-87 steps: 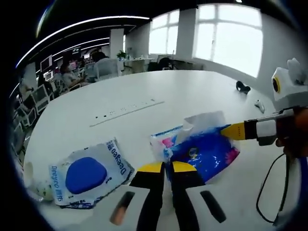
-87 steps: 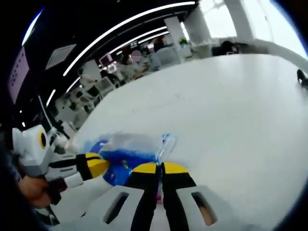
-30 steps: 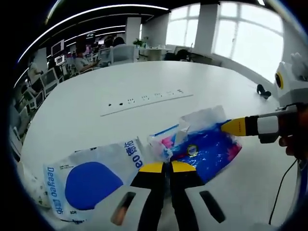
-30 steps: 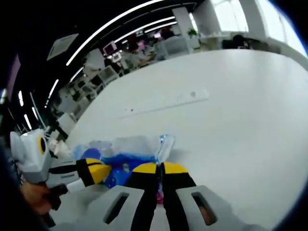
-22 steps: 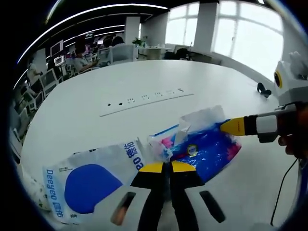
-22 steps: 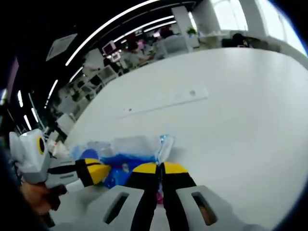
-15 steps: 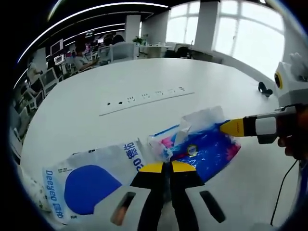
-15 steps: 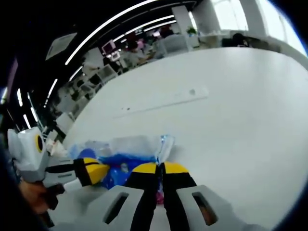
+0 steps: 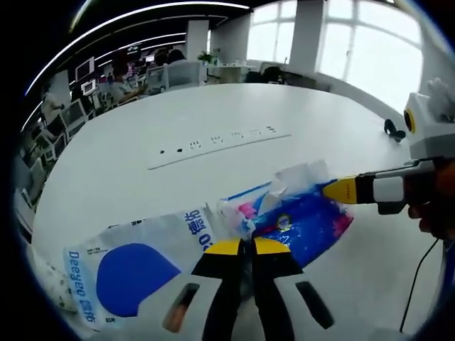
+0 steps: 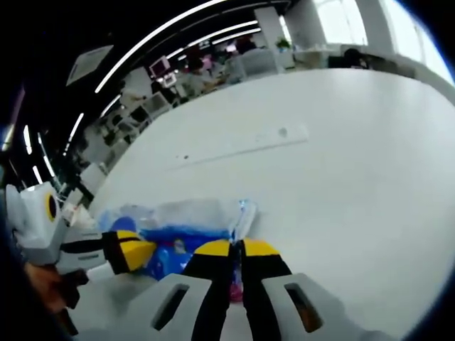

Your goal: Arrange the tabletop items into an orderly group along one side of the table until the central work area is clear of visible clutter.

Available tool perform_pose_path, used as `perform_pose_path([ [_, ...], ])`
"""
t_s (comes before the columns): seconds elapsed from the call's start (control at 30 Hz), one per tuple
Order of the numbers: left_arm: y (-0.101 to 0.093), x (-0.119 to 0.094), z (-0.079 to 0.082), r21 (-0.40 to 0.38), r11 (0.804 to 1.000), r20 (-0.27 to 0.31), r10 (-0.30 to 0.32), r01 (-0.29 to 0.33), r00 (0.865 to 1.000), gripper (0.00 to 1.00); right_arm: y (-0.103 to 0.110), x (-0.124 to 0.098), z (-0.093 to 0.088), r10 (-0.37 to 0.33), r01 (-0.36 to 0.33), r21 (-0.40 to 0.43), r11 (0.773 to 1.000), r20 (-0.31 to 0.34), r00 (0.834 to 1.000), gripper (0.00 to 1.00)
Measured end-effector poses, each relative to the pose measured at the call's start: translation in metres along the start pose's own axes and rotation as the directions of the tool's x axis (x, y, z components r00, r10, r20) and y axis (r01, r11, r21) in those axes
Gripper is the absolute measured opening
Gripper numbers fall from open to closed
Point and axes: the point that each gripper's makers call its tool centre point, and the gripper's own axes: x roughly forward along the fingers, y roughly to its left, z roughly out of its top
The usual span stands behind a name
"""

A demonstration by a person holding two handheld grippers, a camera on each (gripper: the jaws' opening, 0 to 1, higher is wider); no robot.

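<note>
In my left gripper view I count two packets on the white table (image 9: 128, 163). At the far left lies a white tissue pack (image 9: 135, 266) with a big blue oval and blue lettering; its lower left edge is cut off by the rim of the view. Just beside it, to the right, is a blue and pink plastic packet (image 9: 302, 224), crumpled, so its print is hard to read. My left gripper (image 9: 243, 246) rises from the bottom with its yellow-tipped jaws pressed together on the near corner of that blue and pink plastic packet. One long recessed socket strip (image 9: 220, 140) runs across the table beyond. At the far right my right gripper (image 9: 340, 190) comes in level from the side, held in my hand (image 9: 434, 206), its yellow tip at the packet's far edge; from here I cannot tell how its jaws stand. A small dark object (image 9: 395, 128) sits near the table's far right edge, too small to make out.

In my right gripper view, the left gripper (image 10: 146, 253) enters from the left, level, its tip touching the packet (image 10: 181, 245). My right gripper (image 10: 237, 249) has its jaws closed on the packet's clear crinkled edge. The packet lies near the table's (image 10: 341, 177) close side.
</note>
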Motion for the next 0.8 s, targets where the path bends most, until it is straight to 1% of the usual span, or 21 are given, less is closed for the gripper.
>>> perform_pose_path([
  [0.1, 0.0002, -0.0002, -0.0001, 0.003, 1.0, -0.004, -0.002, 0.002, 1.0, 0.04, -0.0029, 0.0003, -0.0026, -0.002, 0.002, -0.005, 1.0, -0.013, 1.0, 0.02],
  [0.2, -0.002, -0.0006, -0.0013, 0.018, 1.0, -0.007, -0.004, 0.004, 1.0, 0.04, -0.0051, 0.0003, -0.0024, -0.006, 0.006, -0.005, 1.0, -0.013, 1.0, 0.03],
  [0.3, -0.0023, -0.0008, -0.0015, 0.009, 1.0, -0.008, -0.002, 0.002, 1.0, 0.05, -0.0055, 0.001, -0.0027, -0.006, 0.006, -0.004, 1.0, -0.016, 1.0, 0.04],
  [0.43, -0.0022, -0.0018, -0.0008, 0.008, 1.0, -0.011, 0.001, -0.001, 1.0, 0.05, -0.0047, 0.0016, -0.0008, -0.005, 0.005, -0.007, 1.0, -0.012, 1.0, 0.05],
  [0.53, -0.0025, -0.0023, -0.0006, 0.026, 1.0, -0.008, 0.0, 0.001, 1.0, 0.05, -0.0051, 0.0026, 0.0008, -0.005, 0.004, -0.024, 1.0, -0.008, 1.0, 0.05],
  [0.7, -0.0022, -0.002, -0.0007, 0.018, 1.0, -0.006, 0.003, -0.003, 1.0, 0.06, -0.0051, 0.0018, 0.0037, 0.005, -0.005, -0.03, 1.0, -0.008, 1.0, 0.07],
  [0.77, -0.0018, -0.0012, 0.0002, 0.02, 1.0, -0.002, 0.006, -0.006, 1.0, 0.09, -0.0057, 0.0007, 0.0031, 0.003, -0.003, -0.035, 0.999, -0.013, 1.0, 0.07],
  [0.8, 0.0003, -0.0021, 0.0017, 0.025, 0.999, 0.004, 0.022, -0.022, 1.0, 0.11, -0.0058, -0.0004, 0.0037, 0.002, -0.002, -0.039, 0.999, -0.009, 1.0, 0.08],
])
